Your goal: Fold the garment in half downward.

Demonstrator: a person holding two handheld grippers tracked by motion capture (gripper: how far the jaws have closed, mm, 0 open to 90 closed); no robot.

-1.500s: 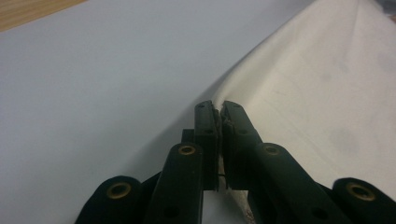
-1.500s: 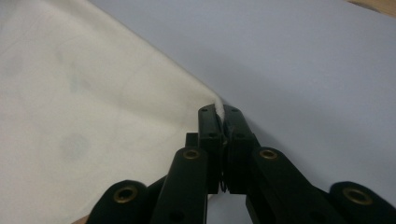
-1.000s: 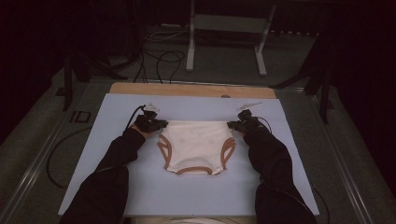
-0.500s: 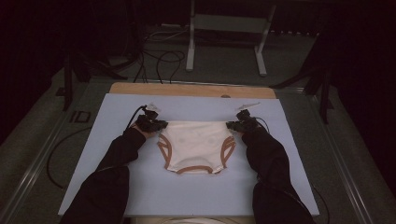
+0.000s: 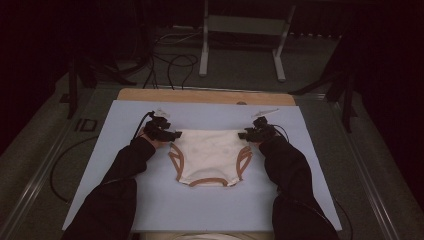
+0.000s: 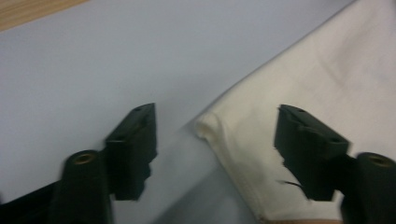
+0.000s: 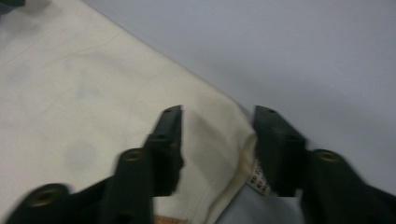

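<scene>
A cream pair of briefs point(image 5: 210, 157) with brown leg trim lies flat in the middle of the light blue mat point(image 5: 200, 210). My left gripper point(image 5: 172, 135) sits at the waistband's left corner and my right gripper point(image 5: 245, 135) at its right corner. In the left gripper view the jaws of the left gripper point(image 6: 215, 116) have just been opening. They stand apart, with the cloth corner point(image 6: 210, 128) lying loose between them. In the right gripper view the right gripper point(image 7: 219, 114) has also just been opening. The other corner of the briefs point(image 7: 93, 93) lies between its jaws with its small label point(image 7: 259, 179), and they do not press on it.
The mat covers a wooden table point(image 5: 200, 95) whose far edge shows. Beyond it, cables point(image 5: 170, 65) lie on the dark floor beside a metal stand point(image 5: 240, 30). Bare mat surrounds the briefs on all sides.
Both hands have stayed at the waistband corners. The jaws of both grippers now stand apart, and the briefs lie released on the mat.
</scene>
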